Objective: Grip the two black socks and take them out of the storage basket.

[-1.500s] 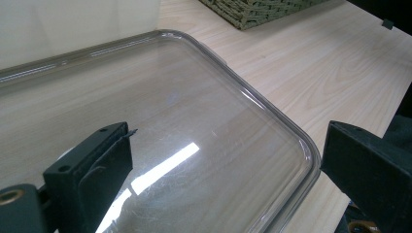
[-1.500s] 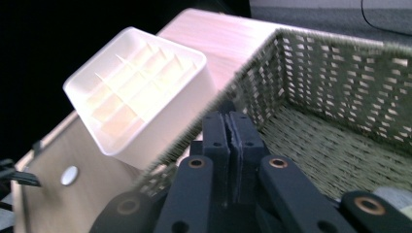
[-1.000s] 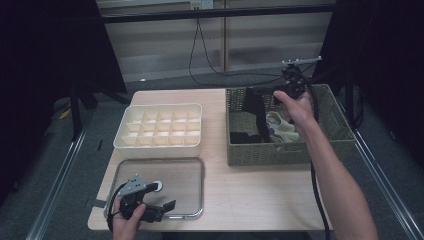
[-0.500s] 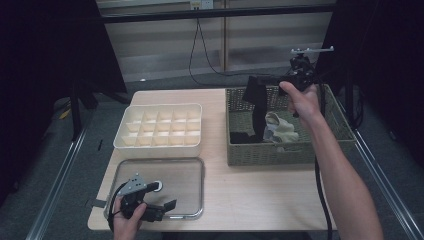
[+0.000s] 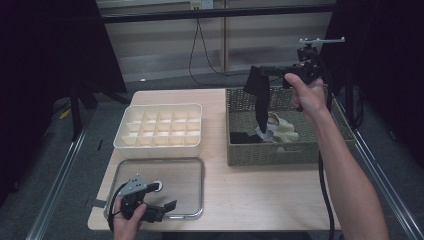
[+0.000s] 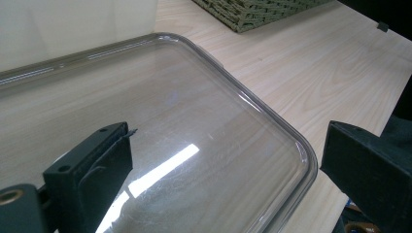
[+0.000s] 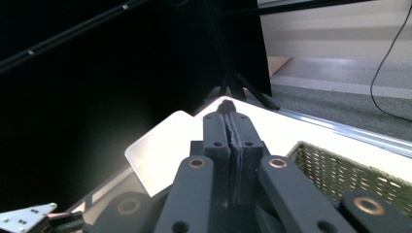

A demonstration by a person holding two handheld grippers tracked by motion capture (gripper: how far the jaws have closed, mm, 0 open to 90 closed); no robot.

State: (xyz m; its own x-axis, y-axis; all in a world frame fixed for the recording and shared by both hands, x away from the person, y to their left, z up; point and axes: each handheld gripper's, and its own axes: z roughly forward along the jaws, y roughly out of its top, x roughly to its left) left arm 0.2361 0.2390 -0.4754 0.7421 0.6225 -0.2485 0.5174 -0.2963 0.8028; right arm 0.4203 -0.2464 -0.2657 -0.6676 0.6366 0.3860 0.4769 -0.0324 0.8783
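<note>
One woven olive-green basket sits at the right of the pale wooden table, one cream divided tray at the left, and one clear flat plastic lid near the front left edge. The right tongs, raised above the basket's far side, are pressed together on one long black cloth, whose lower end hangs down onto the pale garments inside. Bare table lies between basket and lid. The left tongs, seen close in the left gripper view, stand spread over the lid's corner.
</note>
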